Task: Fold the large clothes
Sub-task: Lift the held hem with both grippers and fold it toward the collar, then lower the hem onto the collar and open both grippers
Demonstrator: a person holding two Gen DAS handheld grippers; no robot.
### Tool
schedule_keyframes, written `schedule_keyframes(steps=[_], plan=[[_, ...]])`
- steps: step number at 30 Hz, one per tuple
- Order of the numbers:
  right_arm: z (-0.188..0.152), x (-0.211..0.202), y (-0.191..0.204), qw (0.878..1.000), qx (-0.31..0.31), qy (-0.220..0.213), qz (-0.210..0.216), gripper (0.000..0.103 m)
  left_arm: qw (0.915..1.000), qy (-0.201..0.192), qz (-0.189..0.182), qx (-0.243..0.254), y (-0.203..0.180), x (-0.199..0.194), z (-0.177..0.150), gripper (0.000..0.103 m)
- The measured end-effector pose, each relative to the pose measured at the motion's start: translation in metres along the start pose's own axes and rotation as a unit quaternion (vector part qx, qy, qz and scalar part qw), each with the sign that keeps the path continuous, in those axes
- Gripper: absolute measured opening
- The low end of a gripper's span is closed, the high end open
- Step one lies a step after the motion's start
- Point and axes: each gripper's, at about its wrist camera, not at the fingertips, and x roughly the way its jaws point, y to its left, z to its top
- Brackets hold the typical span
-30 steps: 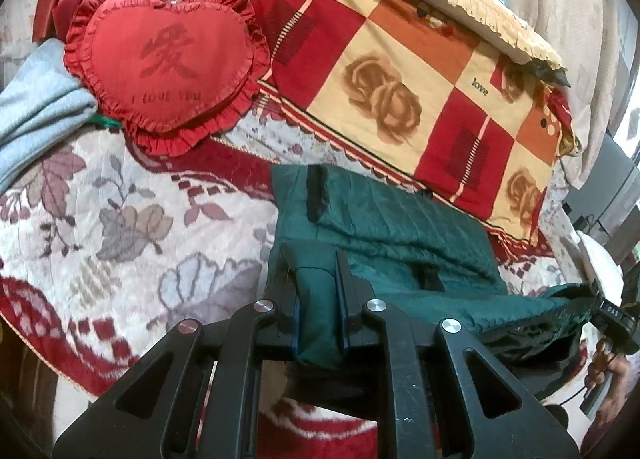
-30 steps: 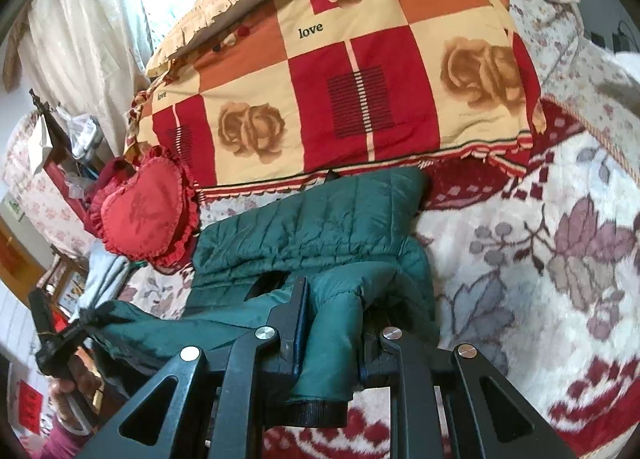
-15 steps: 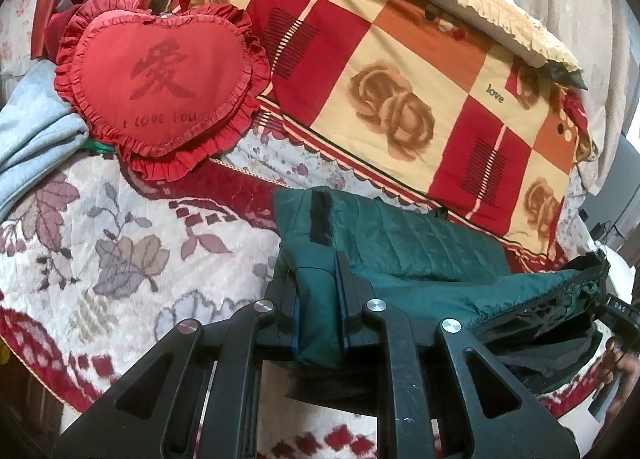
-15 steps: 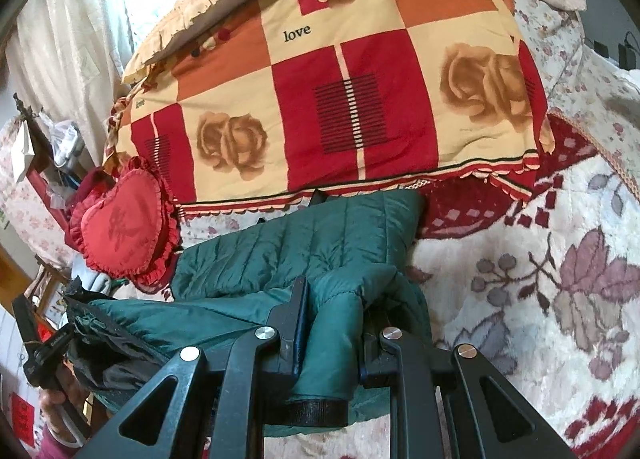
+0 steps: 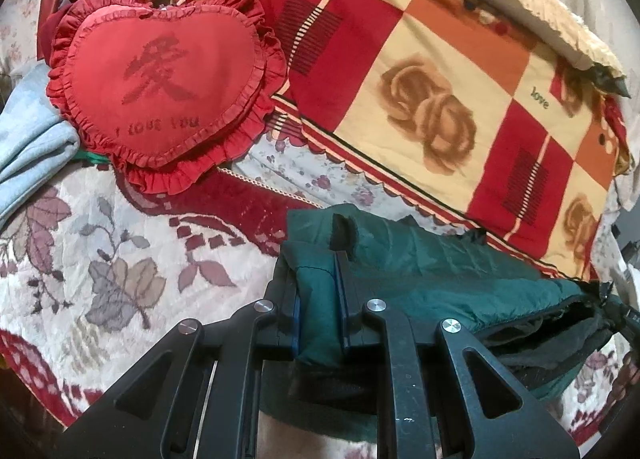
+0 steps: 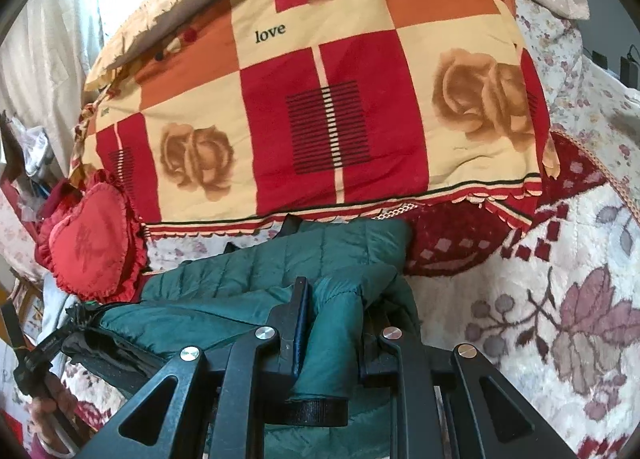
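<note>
A dark green quilted jacket lies partly folded on the floral bedspread, its black lining showing along the lifted front edge. My left gripper is shut on the jacket's left corner. My right gripper is shut on the jacket at its right corner, with a black cuff band hanging below the jaws. The raised edge stretches between both grippers above the folded part. The left gripper also shows far left in the right wrist view.
A red heart-shaped cushion lies at the left, beside a grey garment. A large red, orange and cream rose-patterned quilt is piled behind the jacket. Curtains hang at the back.
Both grippers have carried the jacket's front edge forward toward the quilt, over the folded part. The heart cushion and quilt appear closer. Both stay shut on the jacket.
</note>
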Motion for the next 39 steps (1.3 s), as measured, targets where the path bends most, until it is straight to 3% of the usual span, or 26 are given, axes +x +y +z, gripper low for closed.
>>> schedule_keyframes(steps=[9, 18, 32, 36, 39], plan=[[0.020, 0.040, -0.003, 1.000, 0.006, 0.014, -0.021, 0.017, 0.9996, 0.017, 0.021, -0.010, -0.008, 0.046, 0.022, 0.013], [0.030, 0.096, -0.015, 0.998, 0.028, 0.048, -0.038, 0.017, 0.9971, 0.064, 0.029, -0.031, -0.002, 0.103, 0.030, 0.013], [0.023, 0.149, -0.031, 0.995, 0.059, 0.068, -0.053, 0.017, 0.9963, 0.067, 0.054, 0.002, -0.015, 0.145, 0.027, 0.014], [0.021, 0.150, -0.036, 0.995, 0.068, 0.064, -0.039, 0.021, 0.9971, 0.061, 0.045, 0.001, -0.015, 0.147, 0.026, 0.015], [0.027, 0.142, -0.044, 0.995, 0.089, 0.055, -0.004, 0.031, 0.9975, 0.063, 0.031, -0.005, -0.012, 0.147, 0.028, 0.017]])
